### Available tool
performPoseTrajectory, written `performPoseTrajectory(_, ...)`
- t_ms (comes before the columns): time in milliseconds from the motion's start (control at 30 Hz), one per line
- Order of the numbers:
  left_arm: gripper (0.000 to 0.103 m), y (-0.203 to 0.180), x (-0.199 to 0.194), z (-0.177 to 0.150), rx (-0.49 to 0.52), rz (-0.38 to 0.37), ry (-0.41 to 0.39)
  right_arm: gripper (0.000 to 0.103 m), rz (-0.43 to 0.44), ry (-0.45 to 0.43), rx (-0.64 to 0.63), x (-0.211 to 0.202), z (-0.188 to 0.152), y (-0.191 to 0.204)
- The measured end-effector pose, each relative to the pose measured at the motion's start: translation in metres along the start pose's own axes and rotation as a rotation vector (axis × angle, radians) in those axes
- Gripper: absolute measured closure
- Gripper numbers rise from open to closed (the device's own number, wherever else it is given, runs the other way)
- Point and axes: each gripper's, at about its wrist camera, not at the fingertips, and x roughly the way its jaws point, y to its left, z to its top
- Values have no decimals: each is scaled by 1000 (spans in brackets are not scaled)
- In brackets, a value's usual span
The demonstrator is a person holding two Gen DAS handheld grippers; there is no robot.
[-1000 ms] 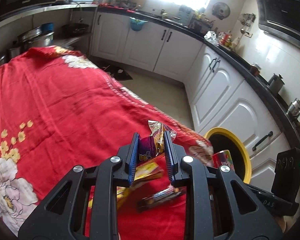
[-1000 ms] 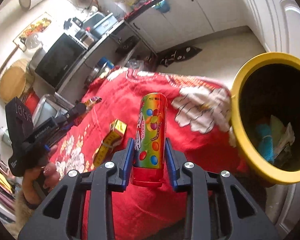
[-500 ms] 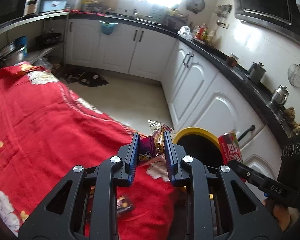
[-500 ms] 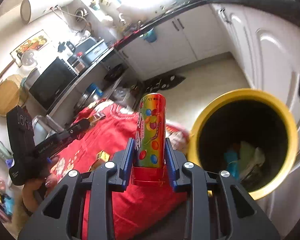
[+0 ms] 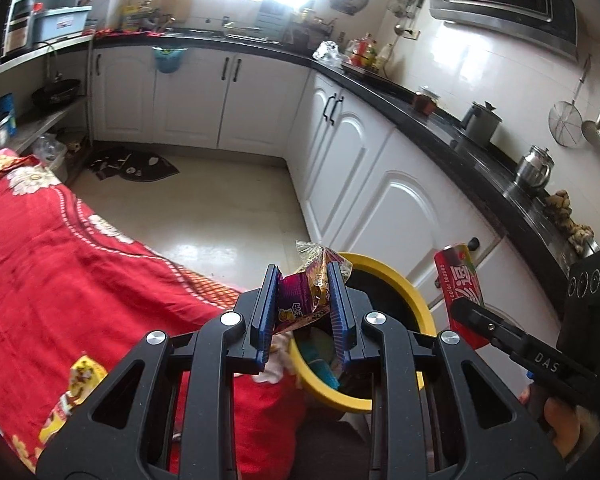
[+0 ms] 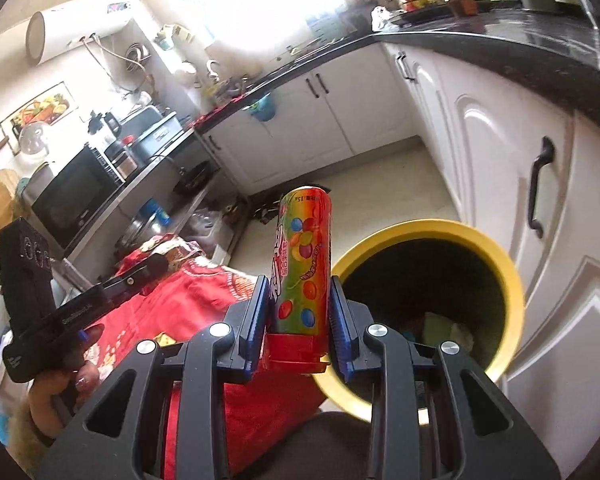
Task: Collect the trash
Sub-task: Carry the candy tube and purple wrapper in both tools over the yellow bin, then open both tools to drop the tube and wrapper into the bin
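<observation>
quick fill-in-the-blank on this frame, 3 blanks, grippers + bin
1. The left gripper is shut on a crinkled purple snack ____.
2. The right gripper holds a colourful candy tube with its ____ cap nearest the camera.
3. The round bin beside the white cabinets has a ____ rim.

Missing words: wrapper; red; yellow

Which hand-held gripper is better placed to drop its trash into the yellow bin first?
Left, probably. The left hand-held gripper holds the purple wrapper directly above the yellow bin. The right hand-held gripper holds the candy tube left of the bin's opening, still over the red cloth.
</observation>
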Motion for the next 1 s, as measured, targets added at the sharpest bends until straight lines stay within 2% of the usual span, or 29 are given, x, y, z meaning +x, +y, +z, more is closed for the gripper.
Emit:
performPoseTrajectory(467, 85, -37, 38, -9, 51, -51, 58, 74, -123, -31, -9, -5, 4, -34)
performPoseTrajectory(1000, 83, -49, 81, -25, 52, -90, 154, 74, -177, 50, 35, 23, -10, -62)
